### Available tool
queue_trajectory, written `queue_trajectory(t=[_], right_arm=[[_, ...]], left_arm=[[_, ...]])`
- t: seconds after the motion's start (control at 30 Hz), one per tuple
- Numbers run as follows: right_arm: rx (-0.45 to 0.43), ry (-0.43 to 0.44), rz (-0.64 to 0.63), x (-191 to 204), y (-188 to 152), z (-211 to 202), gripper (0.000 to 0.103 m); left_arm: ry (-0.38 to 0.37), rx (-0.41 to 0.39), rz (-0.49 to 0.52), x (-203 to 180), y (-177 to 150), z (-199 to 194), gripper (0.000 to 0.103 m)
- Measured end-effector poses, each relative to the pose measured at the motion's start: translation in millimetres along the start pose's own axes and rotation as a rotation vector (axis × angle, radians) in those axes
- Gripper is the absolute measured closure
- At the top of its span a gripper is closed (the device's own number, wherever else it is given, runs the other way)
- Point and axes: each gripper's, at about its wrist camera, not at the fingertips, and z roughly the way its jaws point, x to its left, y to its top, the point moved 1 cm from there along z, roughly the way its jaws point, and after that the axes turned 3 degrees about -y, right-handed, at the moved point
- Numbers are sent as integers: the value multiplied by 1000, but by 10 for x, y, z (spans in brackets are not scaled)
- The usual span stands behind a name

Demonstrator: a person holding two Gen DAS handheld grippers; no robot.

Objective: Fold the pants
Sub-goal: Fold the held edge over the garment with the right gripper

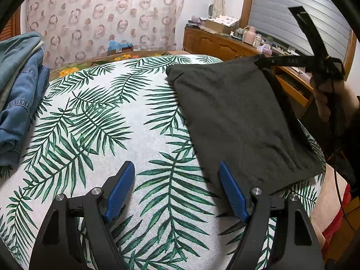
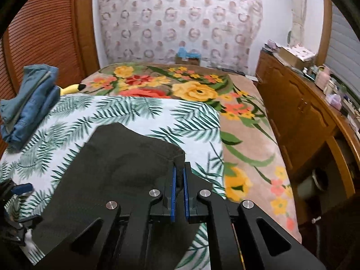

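The dark grey pants (image 1: 243, 117) are folded into a rectangle on the palm-leaf cloth (image 1: 126, 121), at the right in the left wrist view. My right gripper (image 2: 179, 171) is shut on their far right corner (image 2: 177, 155) and lifts that edge; it also shows in the left wrist view (image 1: 267, 64) at the pants' upper right. My left gripper (image 1: 176, 168) is open and empty over the cloth, just left of the pants' near corner. The pants fill the lower middle of the right wrist view (image 2: 117, 175).
A pile of folded blue jeans (image 1: 20, 94) lies at the cloth's left edge, also in the right wrist view (image 2: 31, 103). A floral blanket (image 2: 245, 135) covers the bed beyond and right. A wooden dresser (image 2: 301, 112) with clutter stands on the right.
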Motion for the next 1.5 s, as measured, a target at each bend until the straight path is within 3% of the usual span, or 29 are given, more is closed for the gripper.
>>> queue_trajectory(t=[0.37, 0.53, 0.77, 1.0, 1.23, 1.5], right_arm=[[41, -38, 53, -101, 40, 231, 97], [55, -84, 91, -158, 46, 268, 80], [72, -19, 38, -28, -62, 264, 80], [124, -79, 58, -128, -127, 422, 80], [87, -78, 72, -135, -165, 237, 80], [33, 26, 20, 243, -487, -174, 79]], left_arm=[[2, 9, 3, -1, 2, 15, 25], [2, 11, 3, -3, 3, 16, 25], [4, 19, 7, 0, -4, 23, 25], [7, 25, 7, 7, -6, 28, 25], [16, 36, 15, -24, -4, 63, 25], [31, 43, 27, -43, -13, 89, 25]])
